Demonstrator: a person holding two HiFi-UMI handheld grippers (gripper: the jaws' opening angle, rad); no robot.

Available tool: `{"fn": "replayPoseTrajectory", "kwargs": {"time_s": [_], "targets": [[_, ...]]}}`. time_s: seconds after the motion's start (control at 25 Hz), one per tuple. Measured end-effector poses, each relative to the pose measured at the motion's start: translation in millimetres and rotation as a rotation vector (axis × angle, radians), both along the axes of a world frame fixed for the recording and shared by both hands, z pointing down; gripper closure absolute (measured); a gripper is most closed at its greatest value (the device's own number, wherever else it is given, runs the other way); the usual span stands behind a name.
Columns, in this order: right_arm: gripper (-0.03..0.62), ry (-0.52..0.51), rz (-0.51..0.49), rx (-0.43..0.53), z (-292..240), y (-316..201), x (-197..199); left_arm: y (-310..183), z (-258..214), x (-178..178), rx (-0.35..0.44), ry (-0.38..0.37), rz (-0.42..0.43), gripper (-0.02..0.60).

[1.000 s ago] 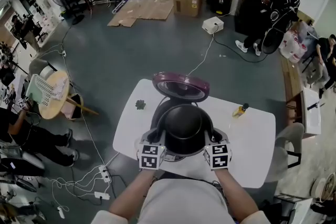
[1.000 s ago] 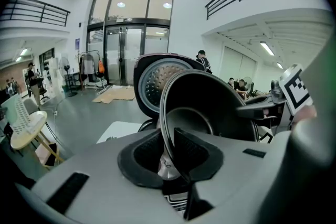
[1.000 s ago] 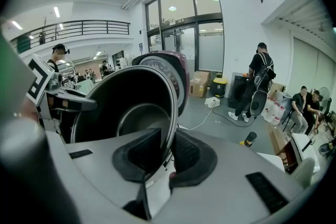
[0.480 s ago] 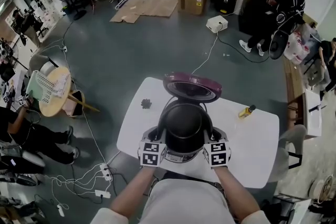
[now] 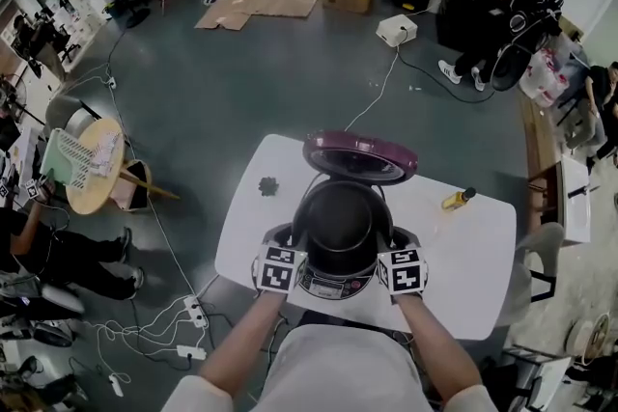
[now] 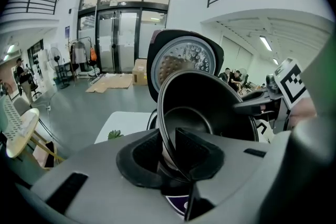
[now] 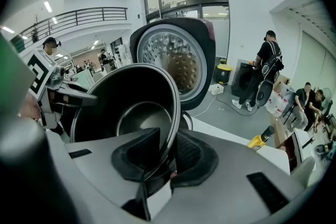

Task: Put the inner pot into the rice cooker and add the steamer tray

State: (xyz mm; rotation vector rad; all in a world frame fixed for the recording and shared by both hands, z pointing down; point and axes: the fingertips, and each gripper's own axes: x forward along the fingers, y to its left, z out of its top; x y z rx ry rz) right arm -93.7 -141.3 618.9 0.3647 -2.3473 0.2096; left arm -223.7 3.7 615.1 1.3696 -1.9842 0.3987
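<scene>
1. The left gripper (image 6: 169, 155) pinches one side of the inner pot (image 5: 338, 222) by its rim, and the right gripper (image 7: 164, 153) pinches the opposite side. Both pairs of fingers have just been opening slightly, the rim still between them.
2. The pot lies straight over the rice cooker (image 5: 333, 282) well (already partly sunk, I judge), with both hands equally near.
3. Only the head view shows that centring. The gripper views show the grips. No steamer tray is visible.
</scene>
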Motion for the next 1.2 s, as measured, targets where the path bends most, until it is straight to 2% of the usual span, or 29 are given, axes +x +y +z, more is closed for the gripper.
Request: {"fn": "replayPoseTrajectory", "kwargs": {"time_s": [0.4,0.64,1.2], "targets": [[0.502,0.094,-0.018,-0.02,25,2,-7,0,37,-6,-0.082,0.048,0.042,0.483],[0.503,0.145,0.004,-0.062,46,-1,-6,-5,53,-5,-0.136,0.087,0.084,0.479],[0.503,0.179,0.054,-0.02,93,-11,-9,-11,108,-7,-0.267,0.013,0.158,0.454]]}}
